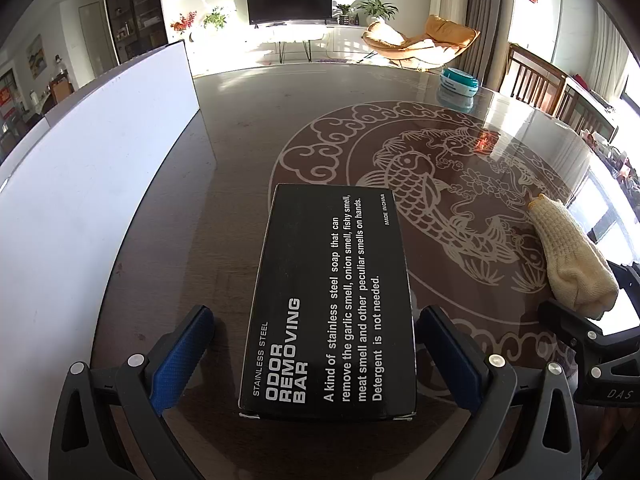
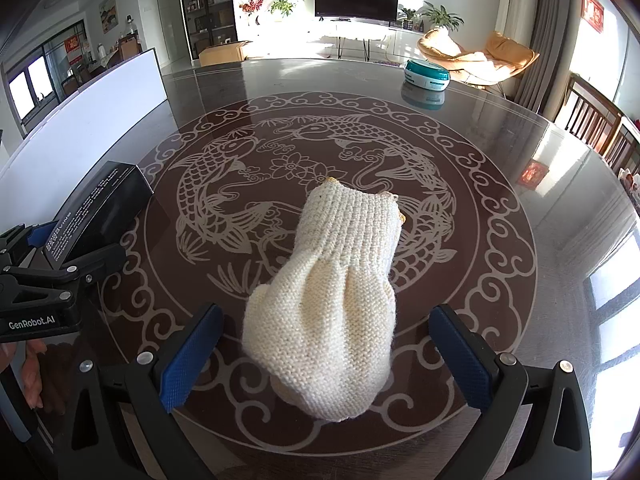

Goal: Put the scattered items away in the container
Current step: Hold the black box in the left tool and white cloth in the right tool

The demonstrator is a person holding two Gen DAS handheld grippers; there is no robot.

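A black box (image 1: pixel 332 300) printed "Odor Removing Bar" lies flat on the dark table, between the open fingers of my left gripper (image 1: pixel 320 354); the blue pads stand clear of its sides. It also shows in the right wrist view (image 2: pixel 100 212). A cream knitted glove (image 2: pixel 332 300) lies on the table between the open fingers of my right gripper (image 2: pixel 326 356), untouched. The glove shows at the right in the left wrist view (image 1: pixel 568 256). A white container (image 1: pixel 92 200) stands at the left, and its wall shows in the right wrist view (image 2: pixel 92 116).
A round teal and white tub (image 2: pixel 426 74) sits at the table's far right. The table top (image 2: pixel 280 92) is glossy with a fish pattern. Wooden chairs (image 2: pixel 592 120) stand along the right side. The left gripper's body (image 2: pixel 40 280) shows at the left.
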